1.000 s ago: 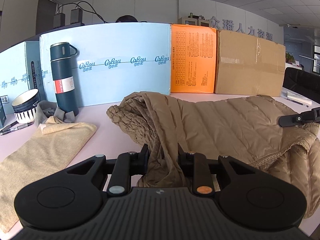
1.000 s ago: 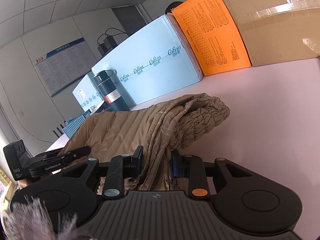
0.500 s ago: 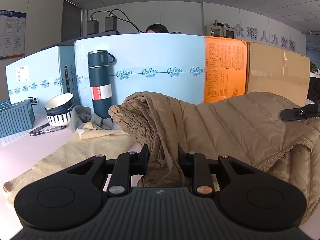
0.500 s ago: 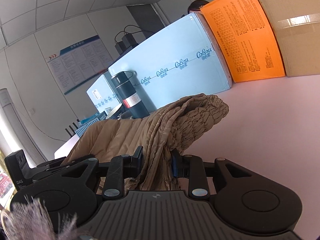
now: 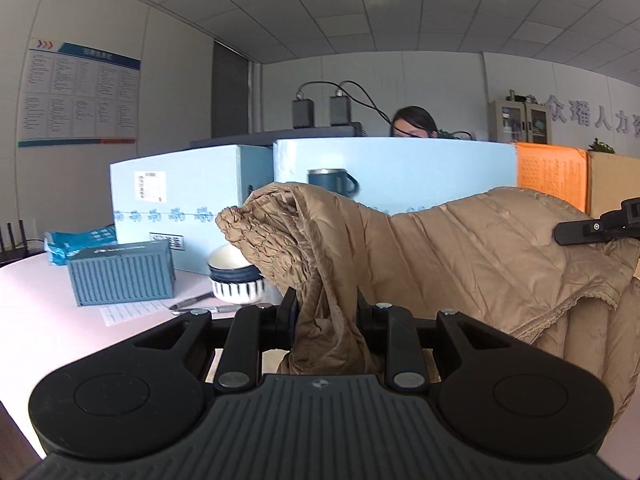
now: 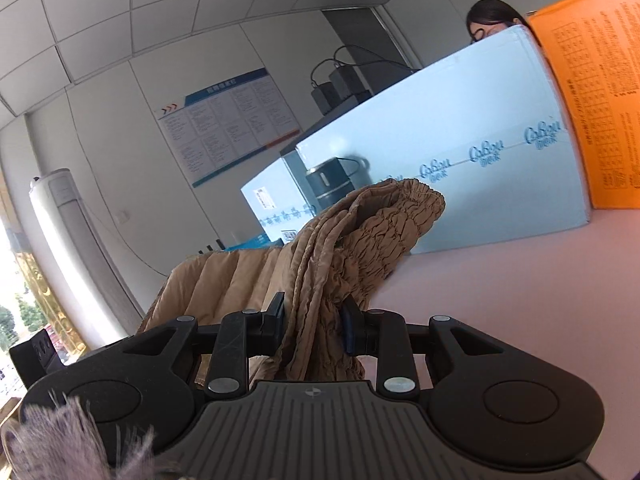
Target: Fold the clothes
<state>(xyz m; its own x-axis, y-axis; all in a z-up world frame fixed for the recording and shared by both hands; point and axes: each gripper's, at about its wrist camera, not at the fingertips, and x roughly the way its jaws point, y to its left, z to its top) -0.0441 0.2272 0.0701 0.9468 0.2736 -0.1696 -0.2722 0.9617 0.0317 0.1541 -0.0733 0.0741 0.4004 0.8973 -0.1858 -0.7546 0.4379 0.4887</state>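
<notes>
A tan quilted down jacket (image 5: 460, 248) hangs lifted between both grippers above the pink table (image 5: 48, 320). My left gripper (image 5: 326, 310) is shut on a bunched fold of the jacket near its gathered cuff (image 5: 264, 236). My right gripper (image 6: 312, 320) is shut on another bunch of the same jacket (image 6: 360, 236); its gathered cuff (image 6: 404, 216) sticks up ahead. The right gripper's body also shows at the right edge of the left wrist view (image 5: 600, 224).
A light blue box wall (image 5: 400, 172) stands at the back, with an orange box (image 5: 552, 176) and a cardboard box to the right. A dark blue flask (image 5: 332, 182), a striped bowl (image 5: 236, 276), a ribbed teal box (image 5: 122, 276) and pens lie on the table's left.
Both grippers have risen and tilted up with the jacket, lifting it off the table. The left view swung left; the beige cloth on the table dropped out of sight.
</notes>
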